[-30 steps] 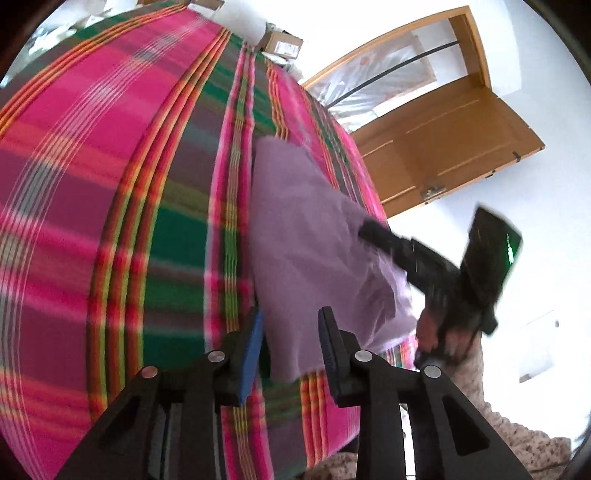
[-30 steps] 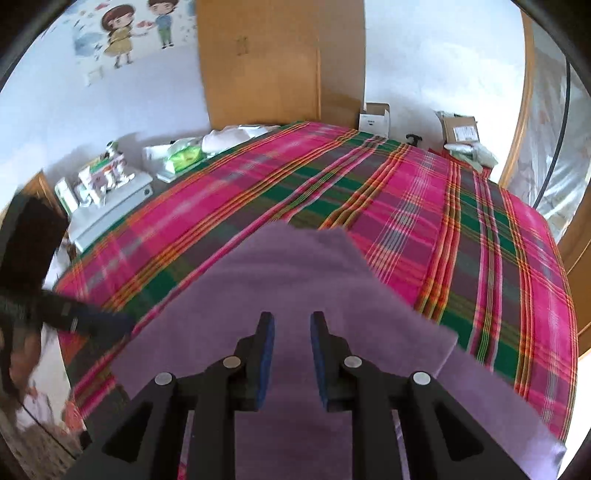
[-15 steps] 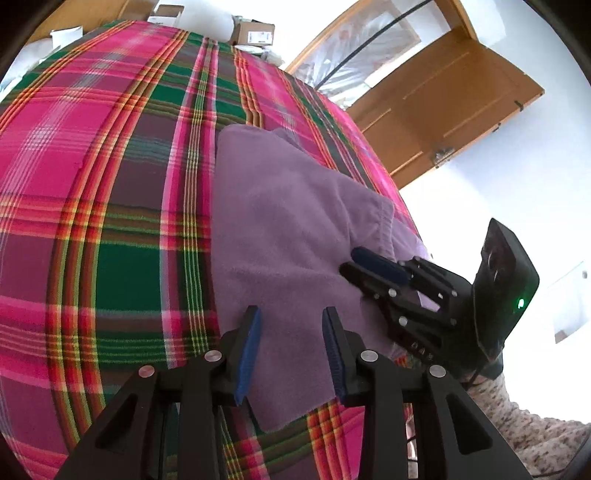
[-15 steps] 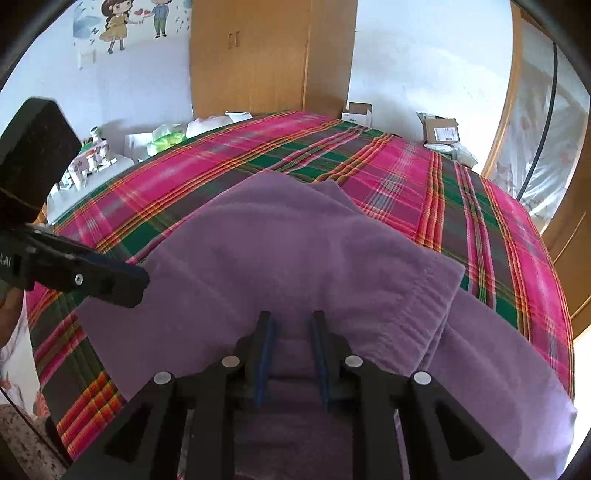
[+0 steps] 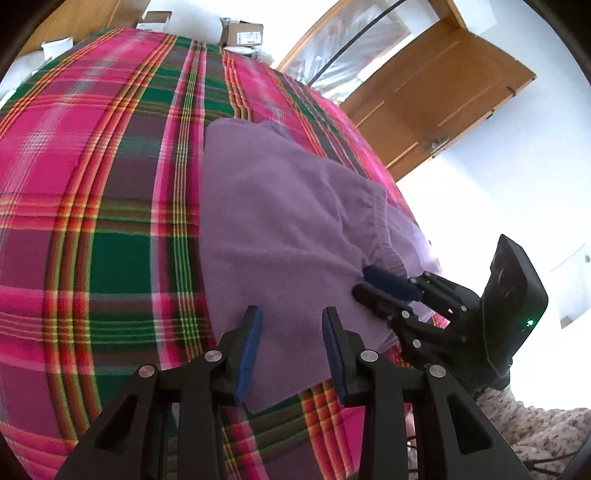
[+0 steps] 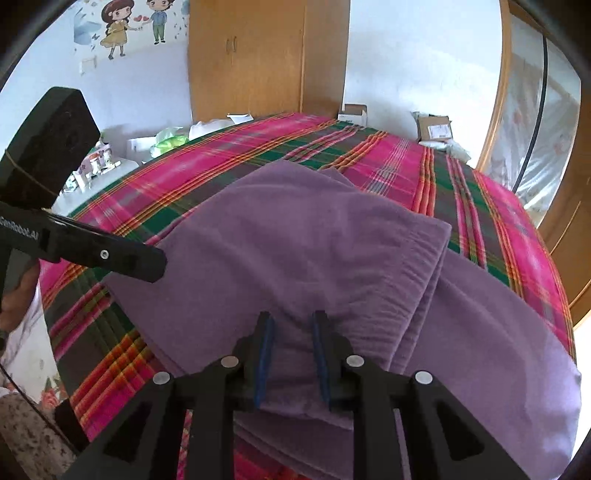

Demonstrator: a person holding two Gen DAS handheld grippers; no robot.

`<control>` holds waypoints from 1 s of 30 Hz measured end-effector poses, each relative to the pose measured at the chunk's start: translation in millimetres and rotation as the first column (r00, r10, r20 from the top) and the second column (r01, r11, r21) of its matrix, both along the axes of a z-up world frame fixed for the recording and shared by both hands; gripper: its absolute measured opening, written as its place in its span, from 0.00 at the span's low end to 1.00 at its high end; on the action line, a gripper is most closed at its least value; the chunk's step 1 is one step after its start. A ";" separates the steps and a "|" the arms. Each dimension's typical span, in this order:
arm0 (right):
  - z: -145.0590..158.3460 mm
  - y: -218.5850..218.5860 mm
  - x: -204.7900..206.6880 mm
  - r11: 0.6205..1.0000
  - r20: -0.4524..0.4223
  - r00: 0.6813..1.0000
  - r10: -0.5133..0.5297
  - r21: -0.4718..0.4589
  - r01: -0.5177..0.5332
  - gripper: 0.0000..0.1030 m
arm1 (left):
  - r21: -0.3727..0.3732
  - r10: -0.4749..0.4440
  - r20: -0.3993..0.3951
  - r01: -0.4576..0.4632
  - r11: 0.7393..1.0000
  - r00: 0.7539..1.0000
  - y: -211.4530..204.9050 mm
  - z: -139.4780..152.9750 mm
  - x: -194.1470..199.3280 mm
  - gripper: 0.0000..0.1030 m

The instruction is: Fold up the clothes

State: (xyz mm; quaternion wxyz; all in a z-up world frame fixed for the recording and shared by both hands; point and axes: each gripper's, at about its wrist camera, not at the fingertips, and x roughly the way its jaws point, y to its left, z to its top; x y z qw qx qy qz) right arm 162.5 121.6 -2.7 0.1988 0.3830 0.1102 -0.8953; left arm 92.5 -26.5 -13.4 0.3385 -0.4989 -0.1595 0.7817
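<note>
Covering the bed, a plaid blanket (image 6: 399, 155) carries purple trousers (image 6: 314, 236) at its near edge beneath a wooden wardrobe (image 6: 266, 55); the left gripper (image 5: 291, 347) hovers part-open and empty, its jaws having just been opening, while the right gripper (image 6: 290, 354) pinches the waistband.

Daylight, bright in both views. Light seems to come from the window (image 6: 532, 122) side; plastic over it glares white. Walls blow out to near pure white, esp. right half of left wrist view; detail lost there. Bed (image 5: 92, 221) colours saturated, well lit, no hard shadows; only soft shade under the left tool (image 5: 291, 332) and right tool (image 6: 290, 339). Strong fisheye: bed bulges like a dome, door (image 5: 436, 99) and wardrobe (image 6: 266, 55) edges bend, dark vignette at corners. Slight motion smear on plaid at far edge in both views. Purple cloth (image 6: 314, 240) sharp mid-frame, weave visible. Tool arms close to lens are black, little detail. Wall sticker (image 6: 125, 26) a bit soft.
</note>
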 end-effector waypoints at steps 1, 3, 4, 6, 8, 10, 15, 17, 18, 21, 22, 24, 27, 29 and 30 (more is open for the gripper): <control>-0.4 1.0 -0.2 1.000 0.002 1.000 -0.007 -0.011 0.007 0.22 | 0.001 -0.001 0.003 0.001 1.000 1.000 -0.6 -0.4 -0.7 0.34; -1.0 2.4 -0.4 1.000 0.006 1.000 -0.007 -0.019 0.007 0.22 | -0.020 -0.013 0.001 0.013 1.000 1.000 1.7 1.7 -1.9 0.34; 0.6 2.8 -1.7 1.000 0.017 1.000 0.001 -0.014 -0.001 0.22 | -0.032 -0.020 0.000 0.020 0.999 1.000 2.9 2.9 -2.5 0.34; 5.6 5.3 -6.0 1.000 0.037 0.999 0.017 -0.019 -0.016 0.21 | -0.043 -0.032 -0.020 0.031 0.999 0.999 8.1 9.3 -7.9 0.34; 15.6 9.9 -16.5 0.999 0.032 0.999 0.003 -0.047 -0.002 0.22 | -0.023 -0.044 -0.045 0.043 0.999 0.998 5.3 18.8 -12.9 0.34; 26.7 14.5 -29.8 0.998 0.019 1.000 -0.024 -0.059 0.025 0.22 | -0.025 -0.039 -0.068 0.038 0.999 0.997 9.9 25.8 -24.5 0.34; 41.1 16.5 -63.8 0.999 -0.022 0.998 -0.051 -0.012 0.051 0.22 | -0.037 -0.045 -0.076 0.042 0.998 0.996 19.5 31.9 -61.2 0.34; 39.7 18.6 -80.0 0.998 -0.001 0.998 -0.059 -0.017 0.059 0.21 | -0.041 -0.036 -0.057 0.033 0.999 0.998 20.9 29.1 -78.4 0.34; 38.5 20.6 -86.7 0.997 0.007 0.997 -0.074 -0.023 0.074 0.22 | -0.055 -0.014 -0.041 0.011 0.998 0.999 21.1 25.6 -88.6 0.34; 27.3 27.3 -106.0 0.993 0.055 0.992 -0.115 -0.022 0.116 0.22 | -0.045 0.030 0.004 -0.030 0.999 1.000 19.7 13.1 -111.5 0.34; 23.0 29.6 -111.6 0.991 0.070 0.989 -0.128 -0.020 0.130 0.22 | -0.050 0.032 0.013 -0.031 0.998 0.999 20.9 9.8 -115.5 0.34; 17.0 31.9 -115.8 0.991 0.085 0.988 -0.126 -0.023 0.129 0.22 | -0.063 0.025 0.022 -0.023 0.998 0.999 23.8 4.4 -120.8 0.34; 11.8 34.4 -118.4 0.991 0.095 0.988 -0.123 -0.031 0.126 0.22 | -0.072 0.011 0.009 -0.010 0.997 1.000 25.3 5.0 -122.3 0.34; 7.8 36.4 -119.1 0.991 0.105 0.987 -0.124 -0.038 0.128 0.23 | -0.059 0.013 0.019 -0.012 0.998 1.000 23.4 4.3 -124.4 0.34; 7.0 36.8 -118.6 0.991 0.101 0.987 -0.122 -0.037 0.127 0.23 | -0.050 0.016 0.023 -0.015 0.999 1.000 21.5 3.9 -125.0 0.34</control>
